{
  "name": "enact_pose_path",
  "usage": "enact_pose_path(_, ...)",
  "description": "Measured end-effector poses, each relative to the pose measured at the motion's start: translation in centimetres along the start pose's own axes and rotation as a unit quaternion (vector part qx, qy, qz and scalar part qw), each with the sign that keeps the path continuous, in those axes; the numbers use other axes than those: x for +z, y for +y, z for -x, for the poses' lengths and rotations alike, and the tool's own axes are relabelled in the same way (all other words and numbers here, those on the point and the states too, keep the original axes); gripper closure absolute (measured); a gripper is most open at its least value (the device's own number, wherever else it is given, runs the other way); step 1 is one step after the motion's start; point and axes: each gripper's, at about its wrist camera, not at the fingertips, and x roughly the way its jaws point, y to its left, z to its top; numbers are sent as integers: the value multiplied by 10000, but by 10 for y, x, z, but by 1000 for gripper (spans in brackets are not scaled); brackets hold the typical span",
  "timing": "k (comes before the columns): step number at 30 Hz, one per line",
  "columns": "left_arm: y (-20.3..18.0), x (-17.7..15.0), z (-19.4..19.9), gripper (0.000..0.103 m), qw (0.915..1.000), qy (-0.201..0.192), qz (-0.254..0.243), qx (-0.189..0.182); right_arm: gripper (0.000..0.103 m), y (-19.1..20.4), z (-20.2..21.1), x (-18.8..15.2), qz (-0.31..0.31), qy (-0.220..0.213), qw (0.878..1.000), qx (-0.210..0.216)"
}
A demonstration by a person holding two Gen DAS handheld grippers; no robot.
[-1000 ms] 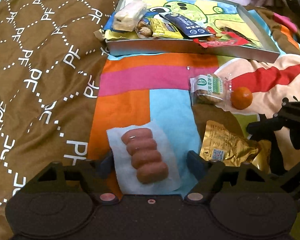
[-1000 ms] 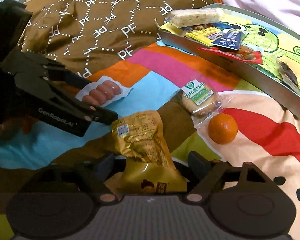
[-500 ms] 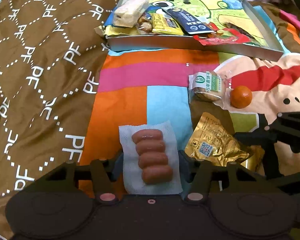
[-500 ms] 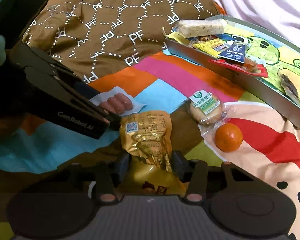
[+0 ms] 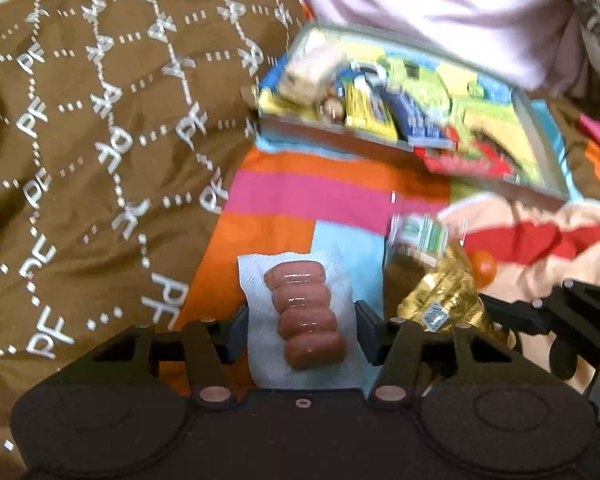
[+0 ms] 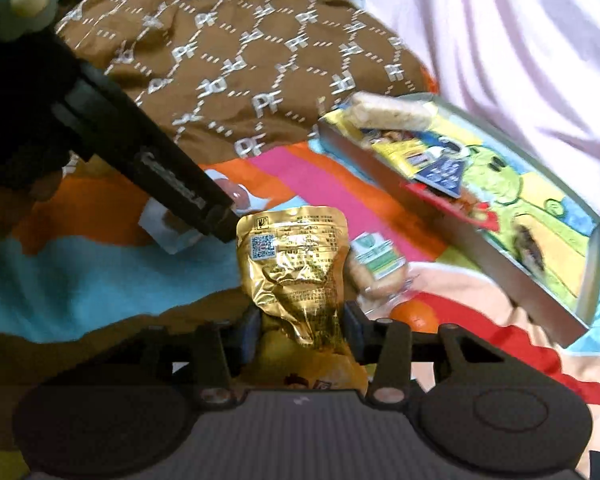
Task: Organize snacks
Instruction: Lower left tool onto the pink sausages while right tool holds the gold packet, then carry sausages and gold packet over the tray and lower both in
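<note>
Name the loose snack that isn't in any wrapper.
The small orange fruit; the sausage pack, gold pouch and green-label biscuit are all wrapped.

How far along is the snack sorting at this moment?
Partly done. Several packets already lie in the tray. In hand: the left gripper is shut on the sausage pack, the right gripper on the gold pouch. The biscuit packet and orange remain on the blanket.

The snack tray [image 5: 540, 148] ahead of the left gripper [image 5: 300, 328] is motion-blurred, can't read any wrappers in it. The gold pouch [image 6: 296, 272] hides most of the orange [image 6: 416, 316] just past the right gripper [image 6: 300, 326], and the pouch's bottom end disappears behind the gripper body.
</note>
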Motion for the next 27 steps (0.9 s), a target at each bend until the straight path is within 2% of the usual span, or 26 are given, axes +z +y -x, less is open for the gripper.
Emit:
enact_pose_path(3,-2,8,9,47,9994,-339,50,0,56,-18,9,2,-451,-353,9984,-10)
enact_pose_path(6,-7,20,13,47,9983,-573,84,-2,56,-42,23,5,-1089,-797,9908,-89)
enact_pose_path(9,-18,33,13,47,9968,-802,-57,-16,55,-62,32,4,-1560,-1166,9799,-428)
enact_pose_path(12,-33,46,8,47,9950,-976,-173,-98,55,-78,36,4,-1803,-1436,9681,-985)
enact_pose_path(16,-52,66,-4,47,9923,-1184,-114,-339,55,-106,36,5,-2278,-1842,9432,-1569)
enact_pose_path(19,-69,82,-19,47,9911,-1239,-65,-478,55,-130,25,6,-2559,-2019,9258,-1913)
enact_pose_path(23,-94,106,-35,46,9886,-1308,-204,-719,55,-167,9,2,-3273,-2138,8988,-1983)
enact_pose_path(27,-115,124,-54,46,9873,-1319,-280,-845,55,-183,1,-7,-3341,-2061,8961,-2070)
